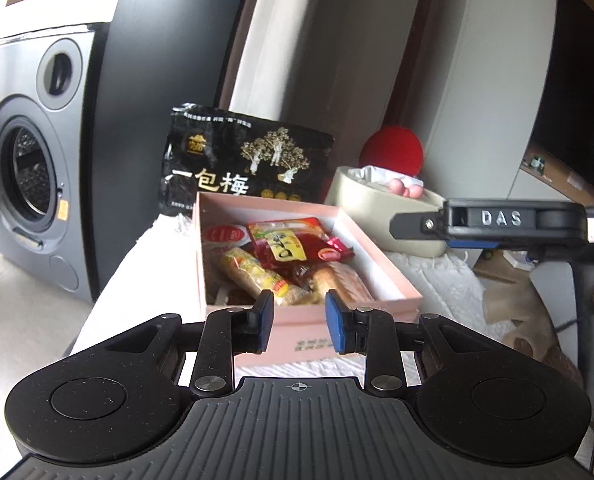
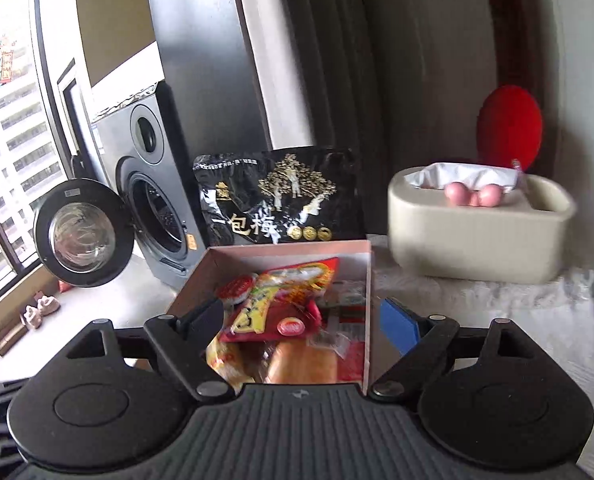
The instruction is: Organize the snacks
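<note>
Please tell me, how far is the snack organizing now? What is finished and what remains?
Looks done: several snack packets already lie inside the pink box. In hand: nothing; the left tongs are narrow but empty in front of the box, and the right tongs stand wide open above it, also empty. Probably left: the large black bag stands behind the box, outside it.

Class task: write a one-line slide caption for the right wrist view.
Open right gripper over a pink box of snacks, black bag behind, tissue box to the right.
</note>
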